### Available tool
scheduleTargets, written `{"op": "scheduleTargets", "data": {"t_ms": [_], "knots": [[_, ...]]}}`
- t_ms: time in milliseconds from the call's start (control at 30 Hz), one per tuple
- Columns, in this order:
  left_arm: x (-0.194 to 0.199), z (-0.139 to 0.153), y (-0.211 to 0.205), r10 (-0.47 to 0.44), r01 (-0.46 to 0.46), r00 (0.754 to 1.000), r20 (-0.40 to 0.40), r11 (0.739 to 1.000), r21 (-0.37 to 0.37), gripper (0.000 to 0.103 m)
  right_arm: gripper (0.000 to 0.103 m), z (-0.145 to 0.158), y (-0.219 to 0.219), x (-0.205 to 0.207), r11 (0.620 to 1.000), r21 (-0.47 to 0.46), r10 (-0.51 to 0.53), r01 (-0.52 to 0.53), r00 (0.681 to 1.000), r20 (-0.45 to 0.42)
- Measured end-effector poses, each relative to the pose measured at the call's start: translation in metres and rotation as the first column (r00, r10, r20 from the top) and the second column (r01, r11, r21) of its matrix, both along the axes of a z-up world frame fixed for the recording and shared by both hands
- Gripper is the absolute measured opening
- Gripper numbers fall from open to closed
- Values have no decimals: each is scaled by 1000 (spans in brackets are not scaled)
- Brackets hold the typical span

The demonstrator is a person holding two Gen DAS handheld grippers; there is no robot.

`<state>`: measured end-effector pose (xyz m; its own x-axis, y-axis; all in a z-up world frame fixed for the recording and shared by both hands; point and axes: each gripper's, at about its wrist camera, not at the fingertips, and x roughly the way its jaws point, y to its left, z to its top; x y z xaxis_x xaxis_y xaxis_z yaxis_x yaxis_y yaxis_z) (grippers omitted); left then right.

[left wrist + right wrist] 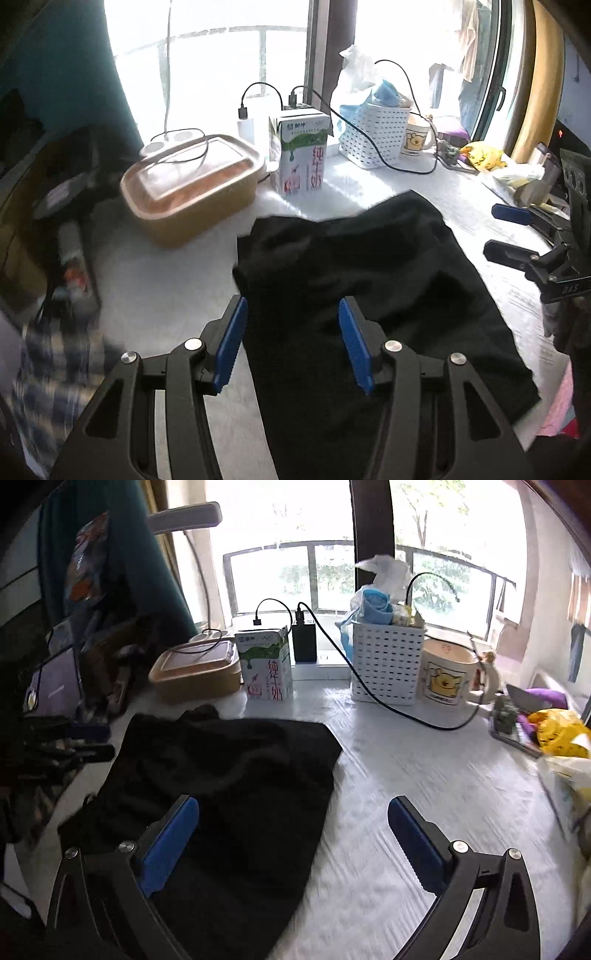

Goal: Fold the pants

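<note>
The black pants [362, 280] lie in a folded stack on the white table [159, 295]. My left gripper [291, 314] is open and empty, hovering over the near left part of the pants. In the right wrist view the pants [229, 786] lie left of centre. My right gripper [291, 812] is open wide and empty, its left finger above the pants and its right finger above bare table [424, 775]. The right gripper also shows at the right edge of the left wrist view [517, 236], beside the pants' right edge.
A tan lidded box [192, 184], a milk carton [301, 155], a white perforated basket [373, 136], a bear mug [417, 138] and black cables [388, 155] stand along the back by the window. Yellow packets [557, 734] lie at the right. Clutter fills the left side [59, 221].
</note>
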<state>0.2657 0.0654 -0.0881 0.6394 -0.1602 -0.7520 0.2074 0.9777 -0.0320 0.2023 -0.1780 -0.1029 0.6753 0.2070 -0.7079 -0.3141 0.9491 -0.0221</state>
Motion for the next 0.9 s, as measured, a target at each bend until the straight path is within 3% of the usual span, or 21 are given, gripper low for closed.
{"op": "scheduleTargets", "data": {"t_ms": [67,100,133,267,500,567,633,800,900], "knots": [[13,-4,-1,-10,10,1000,4,1000,9,52,98,-8,5,15,999,-39,-23,23,1000,3],[19,-6,-1,-21,21,1000,6,1000,10,52,77,-9,7,19,999,-34,-15,15,1000,8],[26,-8,-1,-32,32,999,8,999,16,52,63,-15,9,27,999,-33,-17,16,1000,-10],[45,-19,1,-50,50,999,-8,998,36,52,59,-27,11,53,1000,19,23,-21,997,-71],[61,-37,5,-46,48,998,-47,998,32,53,57,-44,12,80,999,23,48,-46,993,-109],[61,-38,4,-51,52,998,-35,998,27,53,39,-45,13,82,998,38,50,-46,993,-105],[62,-36,4,-55,56,998,-18,998,20,46,22,-45,13,88,996,62,69,-63,993,-99],[66,-26,4,-42,41,999,30,999,17,34,16,-33,15,100,996,58,67,-62,995,-78],[74,-27,6,-30,30,999,22,999,13,33,16,-34,11,110,996,76,49,-43,995,-81]]}}
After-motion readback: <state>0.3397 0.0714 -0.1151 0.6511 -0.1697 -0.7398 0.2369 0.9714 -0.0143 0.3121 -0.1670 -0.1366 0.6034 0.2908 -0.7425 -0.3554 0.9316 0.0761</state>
